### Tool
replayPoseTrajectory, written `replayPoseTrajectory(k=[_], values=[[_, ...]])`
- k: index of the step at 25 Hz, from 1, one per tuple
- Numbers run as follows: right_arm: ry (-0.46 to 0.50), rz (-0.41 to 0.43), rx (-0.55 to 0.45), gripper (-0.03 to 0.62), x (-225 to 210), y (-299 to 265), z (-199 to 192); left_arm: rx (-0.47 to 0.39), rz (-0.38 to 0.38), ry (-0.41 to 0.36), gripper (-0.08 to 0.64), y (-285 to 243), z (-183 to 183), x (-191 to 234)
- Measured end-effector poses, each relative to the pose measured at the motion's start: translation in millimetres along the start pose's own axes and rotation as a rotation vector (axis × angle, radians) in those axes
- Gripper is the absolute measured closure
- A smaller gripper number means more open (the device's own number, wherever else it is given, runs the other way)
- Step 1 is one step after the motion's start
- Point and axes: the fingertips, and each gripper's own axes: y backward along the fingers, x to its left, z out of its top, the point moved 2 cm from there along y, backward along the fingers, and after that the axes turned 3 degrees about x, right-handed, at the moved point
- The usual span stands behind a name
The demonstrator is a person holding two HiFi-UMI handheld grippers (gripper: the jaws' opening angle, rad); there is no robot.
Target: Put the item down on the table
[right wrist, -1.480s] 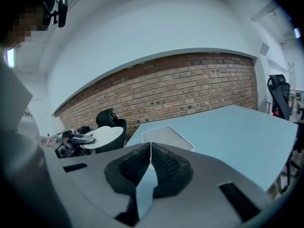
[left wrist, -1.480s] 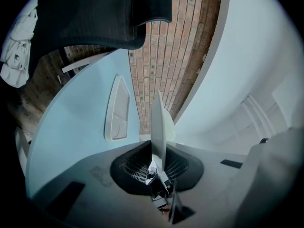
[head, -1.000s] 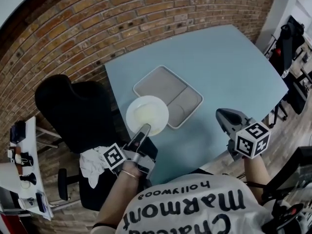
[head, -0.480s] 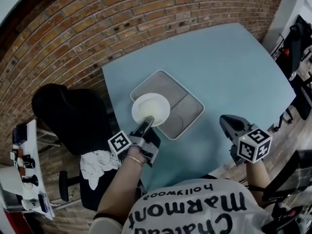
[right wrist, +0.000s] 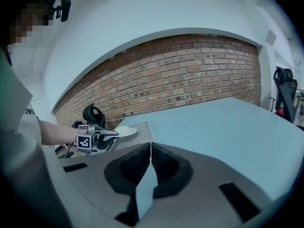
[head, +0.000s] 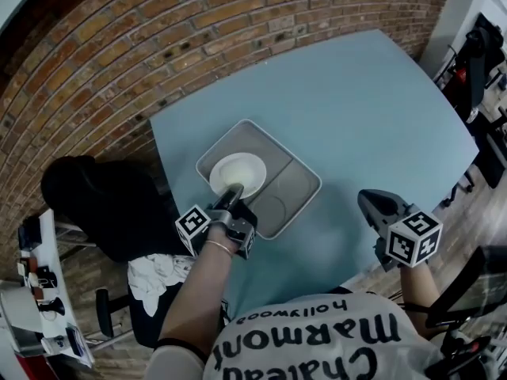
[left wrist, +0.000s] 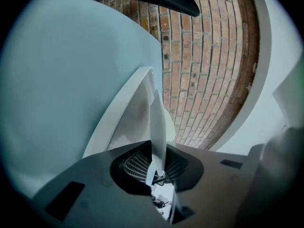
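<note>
Ahead of left tongs (head: 234,191): white plate (head: 238,171), rim clamped, over grey tray (head: 299,182); right tongs (head: 369,201) together, empty.

Pretty even, soft indoor light, no harsh shadows; heavy fisheye bending at the edges, dark vignetted corners, close-up stuff blurry.

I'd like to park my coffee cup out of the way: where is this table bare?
The blue table is bare from the grey tray out to its far and right edges, and between tray and right gripper. It is crowded at the near left corner, where the left gripper holds a white plate over the tray.
</note>
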Motion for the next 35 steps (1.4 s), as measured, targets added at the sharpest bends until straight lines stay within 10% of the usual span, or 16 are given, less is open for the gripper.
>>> replayPoseTrajectory(k=[16,35], values=[[-0.062,0.022,-0.006,0.581,-26,-6,-15,-0.194,0.008,0.166,0.518,-32,11,0],[-0.131,0.049,-0.036,0.581,-47,7,-22,-0.273,0.442,-0.195,0.468,-31,15,12]])
